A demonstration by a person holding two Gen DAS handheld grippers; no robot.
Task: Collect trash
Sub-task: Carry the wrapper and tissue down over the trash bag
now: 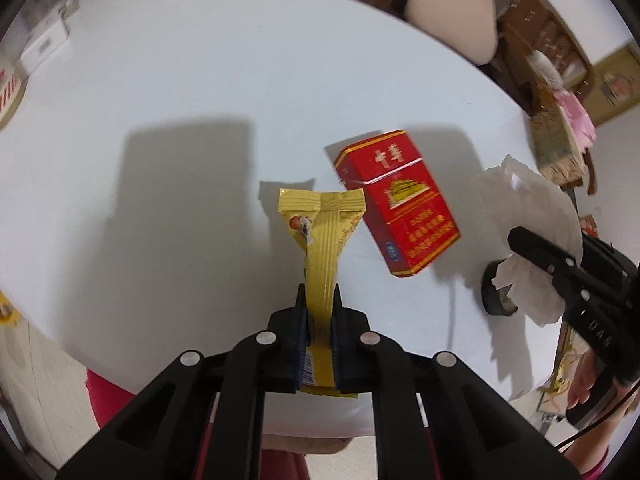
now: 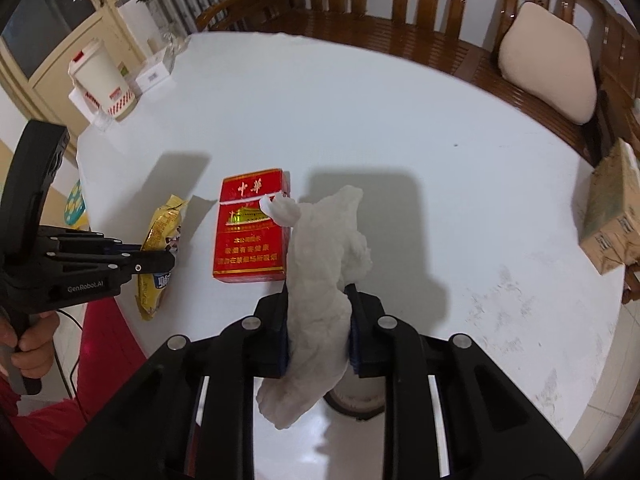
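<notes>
Pinching a yellow snack wrapper (image 1: 320, 248) between its pressed-together fingers (image 1: 301, 320), the left gripper (image 1: 319, 300) is holding it clear of the white surface (image 1: 200, 80) at the near left. Just right of the wrapper, a red cigarette pack (image 1: 396, 204) is lying flat on the surface, touched by neither gripper. Farther right, the right gripper (image 2: 318, 300) is squeezing a crumpled white tissue (image 2: 324, 280) between its fingers (image 2: 276, 332), the tissue sticking up past the tips. At the far right edge, a cardboard box (image 2: 612, 216) is sitting.
</notes>
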